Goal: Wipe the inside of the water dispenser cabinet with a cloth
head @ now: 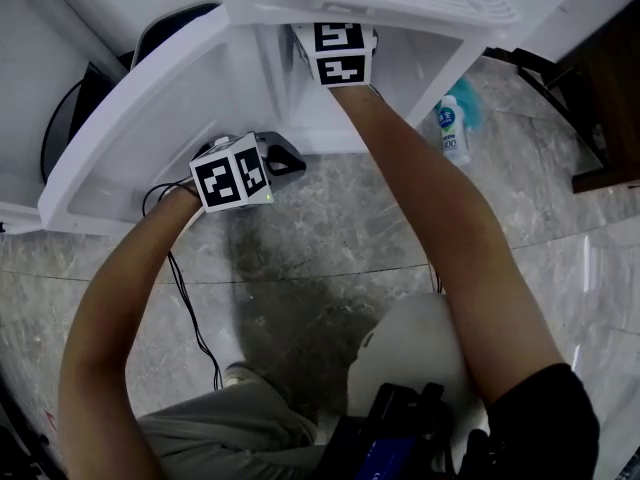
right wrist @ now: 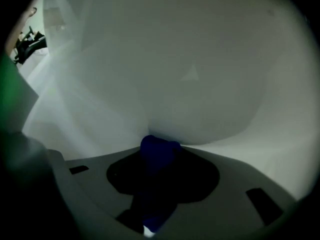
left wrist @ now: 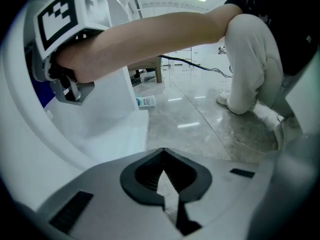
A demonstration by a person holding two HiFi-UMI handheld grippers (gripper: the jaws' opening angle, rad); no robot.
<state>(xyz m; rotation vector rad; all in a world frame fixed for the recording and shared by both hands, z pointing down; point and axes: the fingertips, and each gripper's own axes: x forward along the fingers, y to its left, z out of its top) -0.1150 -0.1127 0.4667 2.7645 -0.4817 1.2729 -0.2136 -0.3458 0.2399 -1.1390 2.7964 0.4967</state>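
Crouching before the open water dispenser cabinet, the person holds the left tongs just beside the white door that swings out at the left. These tongs are clenched with nothing between them and point down toward the grey marble floor. A black cable trails across that floor near the left arm. Further right, the right arm reaches into the cabinet, its marker cube at the opening. The right tongs grasp a blue cloth, whose bunched end seems to meet the white inner wall. At the far right, a small plastic bottle sits on the floor just outside the cabinet.
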